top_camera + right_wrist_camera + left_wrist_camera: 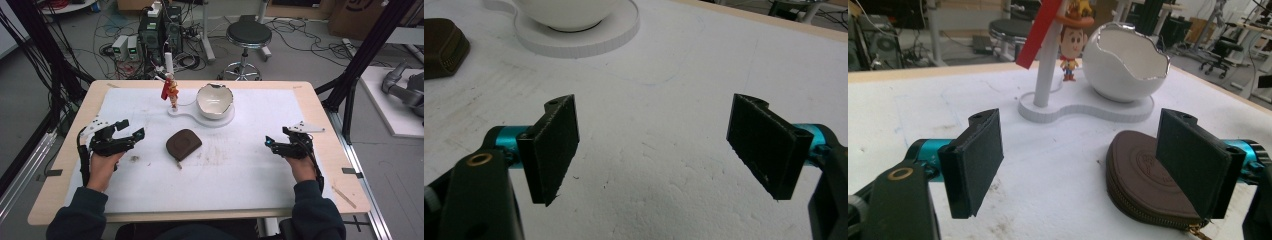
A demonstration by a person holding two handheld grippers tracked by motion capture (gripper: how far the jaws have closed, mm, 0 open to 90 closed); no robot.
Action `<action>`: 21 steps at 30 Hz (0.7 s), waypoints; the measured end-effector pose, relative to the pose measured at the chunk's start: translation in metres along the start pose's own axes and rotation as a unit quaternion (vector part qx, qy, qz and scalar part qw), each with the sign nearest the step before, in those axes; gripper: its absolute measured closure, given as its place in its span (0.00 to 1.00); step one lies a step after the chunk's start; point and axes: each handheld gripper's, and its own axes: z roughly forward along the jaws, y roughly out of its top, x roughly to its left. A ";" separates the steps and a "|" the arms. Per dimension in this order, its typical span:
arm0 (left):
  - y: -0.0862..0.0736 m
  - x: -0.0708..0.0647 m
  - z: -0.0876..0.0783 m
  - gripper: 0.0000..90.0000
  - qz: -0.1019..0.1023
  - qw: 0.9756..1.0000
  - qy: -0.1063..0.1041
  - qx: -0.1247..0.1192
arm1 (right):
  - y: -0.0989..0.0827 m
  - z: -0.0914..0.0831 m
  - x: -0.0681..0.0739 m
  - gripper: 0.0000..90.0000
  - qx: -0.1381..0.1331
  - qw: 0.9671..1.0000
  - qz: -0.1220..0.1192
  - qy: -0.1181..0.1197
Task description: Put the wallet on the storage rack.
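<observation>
A brown zip pouch [183,143] lies flat near the middle of the white mat [240,165]. Behind it stands a white base [220,120] carrying a cracked-egg-shaped white bowl [215,100] and a post with a small cowboy figure [172,93] and a red tag. My left gripper [131,129] hovers left of the pouch, open and empty. In the left gripper view the pouch [1143,180] sits partly behind the right jaw, with the bowl [1125,62] and figure [1070,42] beyond. My right gripper [270,142] is open and empty at the mat's right side; its own view shows the pouch [441,47] far left.
The mat covers a wooden table [62,165]. Beyond the far edge are a black stool [248,35], computer boxes and tangled cables [150,37] on the floor. Black frame posts [360,55] rise on both sides.
</observation>
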 end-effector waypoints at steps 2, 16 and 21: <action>-0.001 -0.001 0.001 0.22 -0.001 1.000 -0.003 0.005 | 0.000 0.000 0.001 0.23 0.002 1.000 0.002 0.001; -0.006 -0.026 0.043 0.22 -0.015 0.996 -0.057 0.073 | 0.000 0.000 0.006 0.23 0.002 1.000 -0.006 0.013; -0.012 -0.030 0.067 0.26 -0.023 0.990 -0.059 0.124 | 0.001 0.001 0.007 0.23 -0.002 1.000 -0.007 0.015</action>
